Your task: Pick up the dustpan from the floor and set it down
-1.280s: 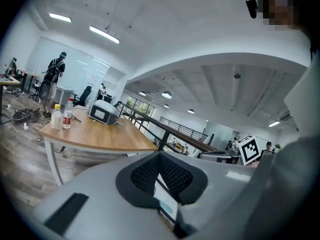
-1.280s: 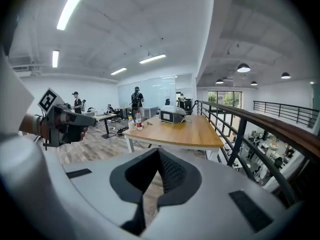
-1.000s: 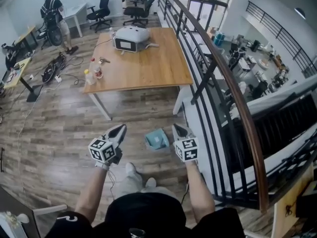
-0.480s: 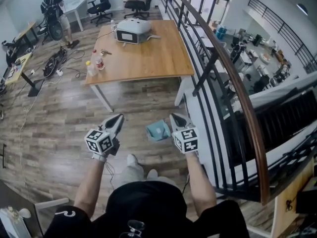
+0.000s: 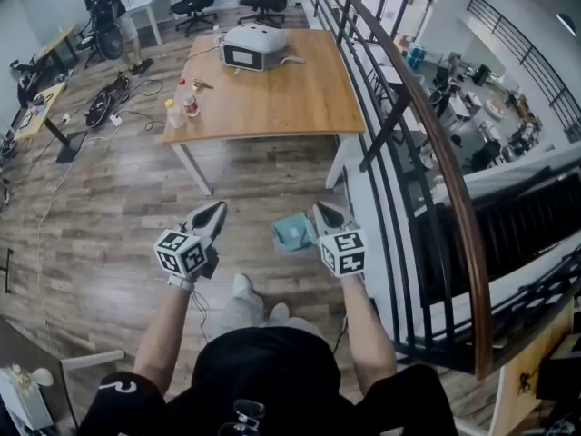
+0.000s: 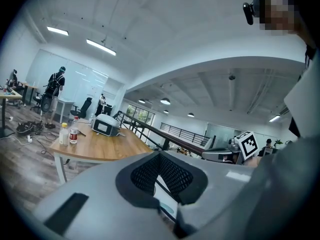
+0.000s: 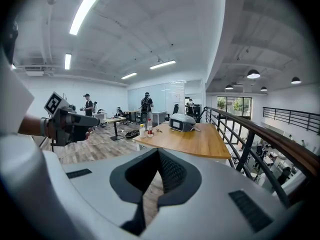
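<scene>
Left gripper (image 5: 216,213) and right gripper (image 5: 323,211) hover closed and empty; a teal dustpan (image 5: 292,232) lies between them. Wooden table (image 5: 290,98) beyond

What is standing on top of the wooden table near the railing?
A white box-like device, two small bottles at the left edge, and a small item I cannot identify. Anything behind the device is hidden.

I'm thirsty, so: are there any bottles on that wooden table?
Yes, two bottles stand near the left edge of the wooden table.
</scene>
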`<state>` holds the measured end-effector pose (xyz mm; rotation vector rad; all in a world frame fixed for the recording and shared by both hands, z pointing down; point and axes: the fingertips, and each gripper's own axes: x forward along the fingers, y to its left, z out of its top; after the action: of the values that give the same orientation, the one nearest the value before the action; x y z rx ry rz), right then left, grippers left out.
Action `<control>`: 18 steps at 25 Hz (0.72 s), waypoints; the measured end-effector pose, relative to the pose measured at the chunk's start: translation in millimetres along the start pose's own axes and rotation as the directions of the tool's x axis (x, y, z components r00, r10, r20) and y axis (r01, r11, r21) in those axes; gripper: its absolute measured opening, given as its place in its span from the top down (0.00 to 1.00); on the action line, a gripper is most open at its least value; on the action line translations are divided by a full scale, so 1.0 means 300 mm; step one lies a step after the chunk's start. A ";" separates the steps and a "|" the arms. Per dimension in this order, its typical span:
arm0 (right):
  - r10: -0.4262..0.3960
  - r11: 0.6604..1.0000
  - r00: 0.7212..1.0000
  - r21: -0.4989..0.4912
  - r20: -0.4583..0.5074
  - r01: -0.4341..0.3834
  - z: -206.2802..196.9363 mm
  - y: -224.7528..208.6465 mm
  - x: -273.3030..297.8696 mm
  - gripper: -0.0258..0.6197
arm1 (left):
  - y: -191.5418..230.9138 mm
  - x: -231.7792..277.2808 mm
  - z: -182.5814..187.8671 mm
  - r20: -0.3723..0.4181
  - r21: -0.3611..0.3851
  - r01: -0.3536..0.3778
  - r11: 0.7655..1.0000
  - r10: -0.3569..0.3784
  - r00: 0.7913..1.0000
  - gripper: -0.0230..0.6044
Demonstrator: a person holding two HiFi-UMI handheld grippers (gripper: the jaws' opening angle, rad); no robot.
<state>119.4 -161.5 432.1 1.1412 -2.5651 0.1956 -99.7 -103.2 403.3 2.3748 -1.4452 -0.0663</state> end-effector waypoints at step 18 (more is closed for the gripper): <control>0.008 1.000 1.000 -0.002 0.007 -0.008 -0.004 0.004 -0.011 0.97 | -0.026 0.001 -0.009 -0.007 0.014 0.006 1.000 -0.005 1.000 0.97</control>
<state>120.9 -158.0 432.1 1.1329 -2.5753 0.1908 -92.2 -99.6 403.3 2.3878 -1.4406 -0.0497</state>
